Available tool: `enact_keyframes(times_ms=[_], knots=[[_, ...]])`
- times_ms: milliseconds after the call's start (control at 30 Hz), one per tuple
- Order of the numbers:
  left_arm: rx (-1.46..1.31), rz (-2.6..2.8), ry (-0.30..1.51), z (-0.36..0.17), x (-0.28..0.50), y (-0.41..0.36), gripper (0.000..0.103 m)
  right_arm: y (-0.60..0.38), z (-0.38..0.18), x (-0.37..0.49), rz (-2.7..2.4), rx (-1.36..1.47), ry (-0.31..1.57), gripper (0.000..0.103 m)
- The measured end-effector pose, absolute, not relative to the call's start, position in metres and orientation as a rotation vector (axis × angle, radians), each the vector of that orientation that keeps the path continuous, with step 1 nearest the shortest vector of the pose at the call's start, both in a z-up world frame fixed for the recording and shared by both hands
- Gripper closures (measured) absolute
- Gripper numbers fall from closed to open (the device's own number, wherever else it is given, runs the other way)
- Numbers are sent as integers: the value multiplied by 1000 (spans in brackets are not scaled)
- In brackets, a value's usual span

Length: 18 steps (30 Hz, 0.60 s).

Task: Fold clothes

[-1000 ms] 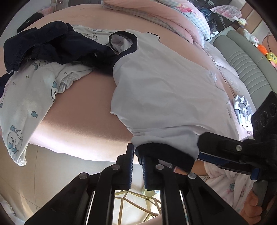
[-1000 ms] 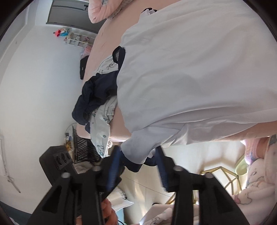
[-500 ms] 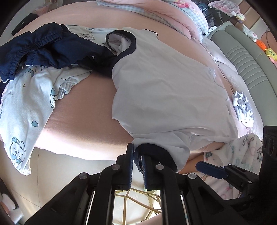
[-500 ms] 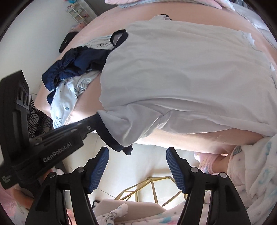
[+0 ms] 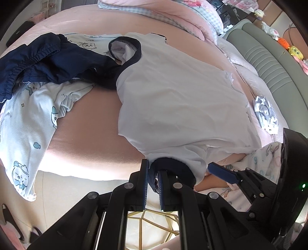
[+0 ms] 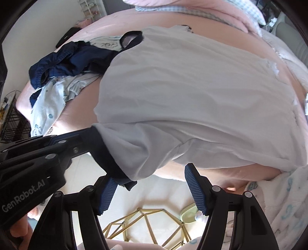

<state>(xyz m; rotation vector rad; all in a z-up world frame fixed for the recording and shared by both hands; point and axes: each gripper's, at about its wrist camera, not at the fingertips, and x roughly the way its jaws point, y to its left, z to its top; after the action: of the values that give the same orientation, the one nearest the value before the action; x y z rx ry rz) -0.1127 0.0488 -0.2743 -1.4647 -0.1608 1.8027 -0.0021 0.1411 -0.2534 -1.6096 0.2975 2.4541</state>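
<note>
A white T-shirt (image 5: 182, 100) with a navy collar (image 5: 134, 50) lies spread on the pink bed (image 5: 92, 123). Its near sleeve hangs over the bed's edge. My left gripper (image 5: 153, 177) is shut on that sleeve's navy cuff (image 5: 173, 165). In the right wrist view the same T-shirt (image 6: 192, 92) fills the middle, and the left gripper (image 6: 86, 138) reaches in from the left, clamped on the cuff (image 6: 107, 153). My right gripper (image 6: 151, 190) stands open just below the sleeve, which brushes its left pad (image 6: 107, 192). One of its blue pads (image 5: 221, 171) shows beside the sleeve.
Navy shorts (image 5: 38, 59) and pale blue printed pyjamas (image 5: 28, 125) lie heaped at the bed's left. A pink duvet (image 5: 173, 13) sits at the back, a grey-green padded seat (image 5: 269, 63) to the right. A gold wire frame (image 6: 146, 221) stands on the floor below.
The right gripper, which had its fingers around the sleeve cuff, has opened wide and swung to the right of it. The left gripper keeps its hold and has barely moved.
</note>
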Motion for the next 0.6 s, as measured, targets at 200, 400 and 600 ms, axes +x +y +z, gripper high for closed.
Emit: enact_keyframes(times_ms=[200,400,600], knots=[[-1478,1785,-169,-276,-109,45,95,154,-242,8,2441,-1482,288,36],[-1501,1717,-127,-282,-100,48,95,147,-250,1,2462,-1564,306,91],[-1504,1652,-77,-288,-89,52,95,149,-242,6,2496,-1506,375,93]])
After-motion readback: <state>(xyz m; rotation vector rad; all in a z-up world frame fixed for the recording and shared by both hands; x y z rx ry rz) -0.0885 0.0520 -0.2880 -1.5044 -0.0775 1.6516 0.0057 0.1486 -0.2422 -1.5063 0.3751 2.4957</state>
